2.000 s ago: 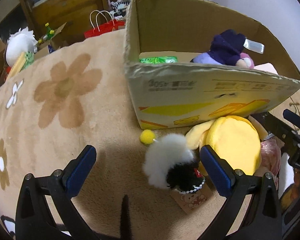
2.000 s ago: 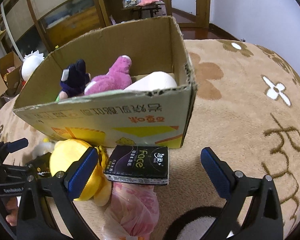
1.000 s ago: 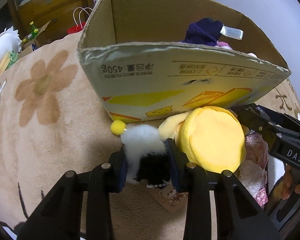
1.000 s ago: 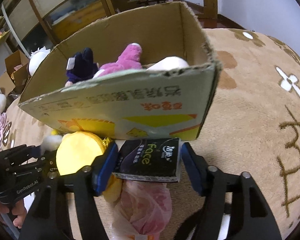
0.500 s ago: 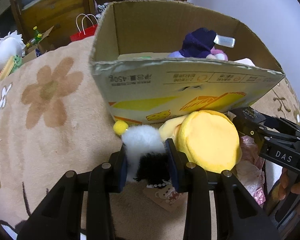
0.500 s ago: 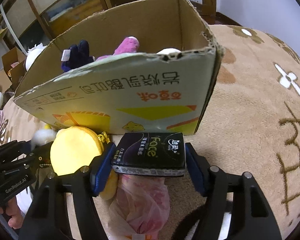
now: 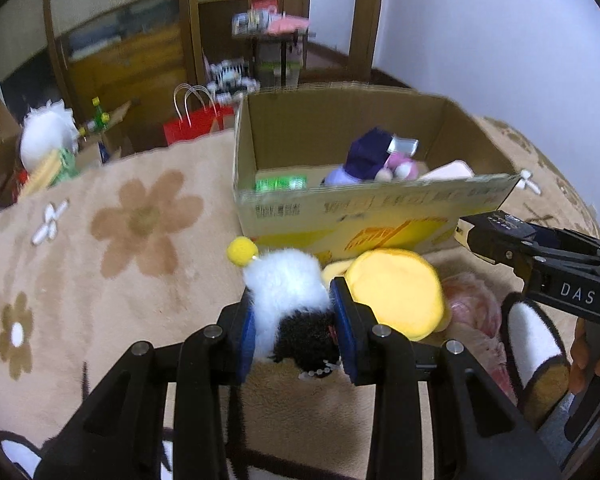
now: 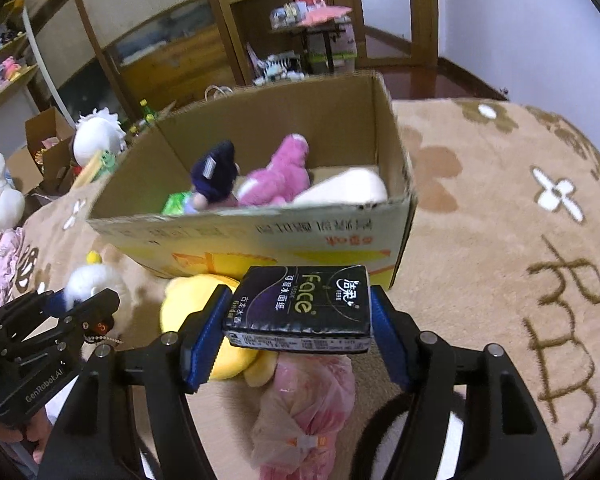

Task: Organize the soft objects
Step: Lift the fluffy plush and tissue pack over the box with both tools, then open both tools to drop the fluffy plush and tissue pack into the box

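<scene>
My left gripper is shut on a fluffy white-and-black plush with a yellow pompom, lifted off the rug. My right gripper is shut on a black tissue pack, held above the rug in front of the cardboard box. Inside the box lie a dark blue plush, a pink plush, a white soft item and a green packet. A yellow plush rests against the box front.
A pink plastic bag lies on the flowered beige rug below the tissue pack. A white plush, a red paper bag and cartons sit beyond the rug's left edge. Shelves stand at the back.
Both grippers have risen with their loads: the fluffy plush and the tissue pack are off the rug. The box now looks lower and farther in both views.
</scene>
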Tool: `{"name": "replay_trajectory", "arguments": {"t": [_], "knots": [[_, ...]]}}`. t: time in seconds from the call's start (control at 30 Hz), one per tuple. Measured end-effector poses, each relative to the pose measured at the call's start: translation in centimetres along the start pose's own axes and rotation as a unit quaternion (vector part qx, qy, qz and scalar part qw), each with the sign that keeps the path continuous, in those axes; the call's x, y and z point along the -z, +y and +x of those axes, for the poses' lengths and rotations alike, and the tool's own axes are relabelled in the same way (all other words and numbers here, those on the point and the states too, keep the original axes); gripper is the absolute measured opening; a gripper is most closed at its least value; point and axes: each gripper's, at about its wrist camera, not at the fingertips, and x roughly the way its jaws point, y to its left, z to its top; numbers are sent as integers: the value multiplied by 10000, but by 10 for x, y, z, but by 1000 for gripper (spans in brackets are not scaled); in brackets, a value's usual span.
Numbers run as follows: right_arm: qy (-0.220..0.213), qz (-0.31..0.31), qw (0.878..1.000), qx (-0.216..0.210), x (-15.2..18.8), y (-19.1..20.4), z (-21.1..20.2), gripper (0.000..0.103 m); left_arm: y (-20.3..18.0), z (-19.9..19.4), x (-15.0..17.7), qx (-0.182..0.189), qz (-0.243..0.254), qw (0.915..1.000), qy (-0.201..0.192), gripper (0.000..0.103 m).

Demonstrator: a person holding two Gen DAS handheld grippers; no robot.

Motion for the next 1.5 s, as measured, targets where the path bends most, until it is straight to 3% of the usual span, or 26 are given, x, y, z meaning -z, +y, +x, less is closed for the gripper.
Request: {"name": "replay_trajectory", "arguments": {"t": [0.23, 0.5, 0.83, 0.97, 1.5], "knots": [[-493, -148, 9987, 7, -12, 12, -40, 72, -19, -39, -9, -199, 325, 9963, -765, 33], [-1182, -405, 9922, -28, -38, 28, -78, 72, -22, -46, -27, -266, 479, 9930, -1046, 33], [-1729, -310, 9843, -172, -67, 30, -102, 72, -30, -75, -64, -406, 539, 9749, -2120, 33], [-1881, -233, 9816, -228, -79, 24, -103, 72, -23, -74, -88, -9, 187, 9778, -2089, 33], [-1660, -250, 9856, -193, -96, 11, -49, 72, -31, -14, -105, -333, 524, 9801, -1884, 34]]}}
